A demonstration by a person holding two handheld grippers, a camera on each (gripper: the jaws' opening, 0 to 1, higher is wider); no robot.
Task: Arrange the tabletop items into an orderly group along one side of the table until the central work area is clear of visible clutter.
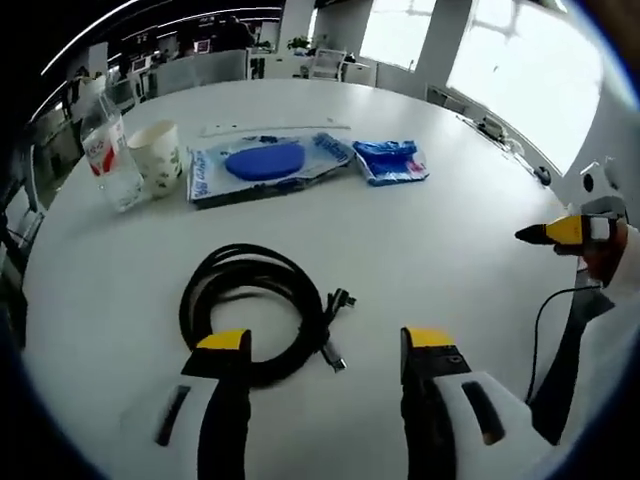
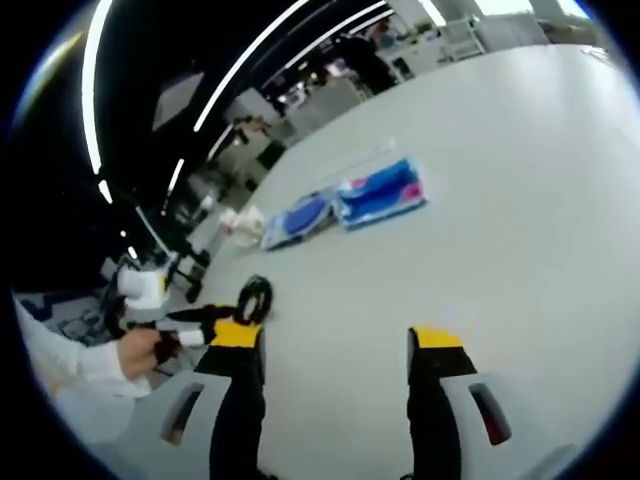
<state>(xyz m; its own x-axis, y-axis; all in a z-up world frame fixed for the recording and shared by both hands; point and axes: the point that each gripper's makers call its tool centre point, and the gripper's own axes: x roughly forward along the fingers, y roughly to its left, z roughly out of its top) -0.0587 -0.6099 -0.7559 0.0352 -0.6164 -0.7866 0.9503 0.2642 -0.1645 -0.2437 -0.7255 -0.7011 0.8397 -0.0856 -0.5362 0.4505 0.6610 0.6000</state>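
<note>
1. In the left gripper view, the left gripper (image 1: pixel 325 345) rose from six o'clock with its yellow-tipped jaws spread wide and nothing between them, poised over the white round table (image 1: pixel 450 215).
2. A coiled black cable (image 1: pixel 250 310) lay on the table just ahead of the left jaw, at about seven o'clock from the view's centre, its plug ends trailing toward the gap between the jaws.
3. At eleven o'clock a clear plastic bottle (image 1: pixel 108 150) with a red label stood upright, and a paper cup (image 1: pixel 156 155) stood just beside it.
4. At twelve o'clock lay a flat clear packet holding a blue disc (image 1: pixel 265 162); just to its right was a small blue packet (image 1: pixel 392 160).
5. At three o'clock the right gripper (image 1: pixel 560 233) came in from the edge, its yellow tip pointing toward the table's middle.
6. In the right gripper view, the right gripper (image 2: pixel 335 345) rose from six o'clock, jaws parted and empty above bare tabletop.
7. There the cable lay at nine o'clock, the packets and cup at eleven o'clock, and a person's hand (image 2: pixel 140 352) held the left gripper at eight o'clock.
</note>
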